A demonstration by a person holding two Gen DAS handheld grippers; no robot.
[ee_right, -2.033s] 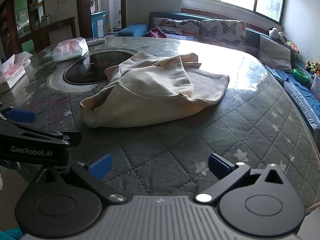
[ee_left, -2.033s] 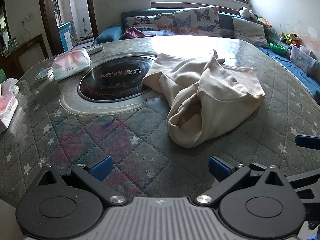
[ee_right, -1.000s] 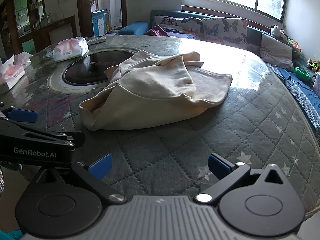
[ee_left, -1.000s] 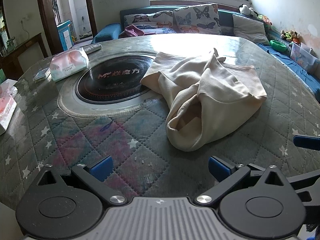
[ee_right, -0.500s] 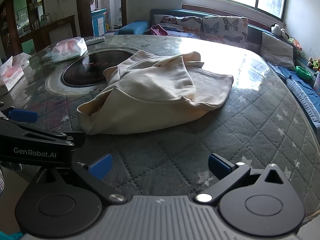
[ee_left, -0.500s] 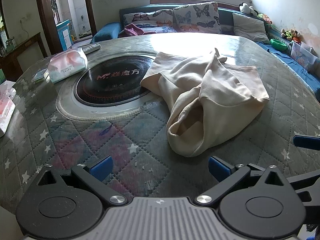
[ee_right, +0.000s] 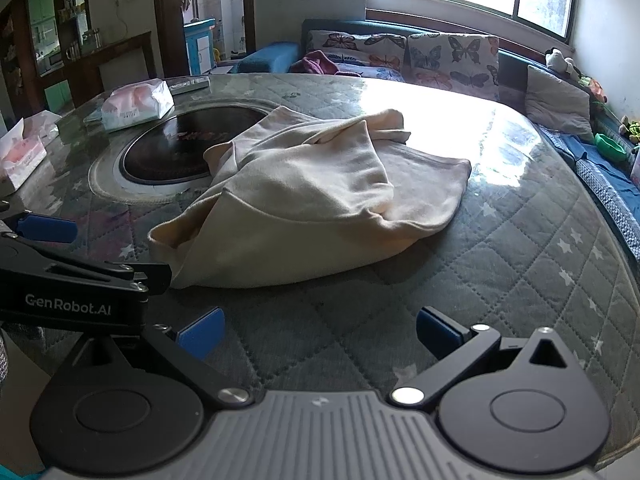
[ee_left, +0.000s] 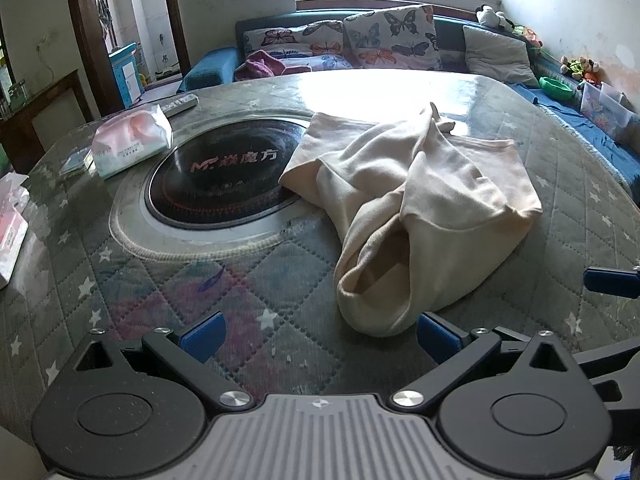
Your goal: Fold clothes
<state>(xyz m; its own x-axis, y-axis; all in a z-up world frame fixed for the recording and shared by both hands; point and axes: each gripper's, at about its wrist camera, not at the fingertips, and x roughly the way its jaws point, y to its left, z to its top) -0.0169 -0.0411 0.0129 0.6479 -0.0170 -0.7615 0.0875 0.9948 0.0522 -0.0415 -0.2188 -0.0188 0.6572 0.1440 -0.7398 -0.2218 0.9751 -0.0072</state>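
Note:
A crumpled cream sweatshirt (ee_left: 420, 208) (ee_right: 316, 196) lies in a heap on the round quilted table (ee_left: 120, 280), partly over the black hotplate (ee_left: 216, 184). My left gripper (ee_left: 318, 338) stands open near the table's front edge, its right blue pad just short of the garment's nearest hem. To its right, my right gripper (ee_right: 318, 336) is also open and holds nothing, a short way in front of the heap. The left gripper's arm (ee_right: 80, 292) shows at the left of the right wrist view.
A pink tissue pack (ee_left: 132, 140) and a remote (ee_left: 180, 104) lie at the far left of the table, and another tissue box (ee_left: 10, 228) sits at the left edge. A sofa with butterfly cushions (ee_left: 380, 40) runs behind the table.
Both grippers have come forward toward the sweatshirt, which now looks nearer and larger in both views. The garment itself has not moved, and both stay open.

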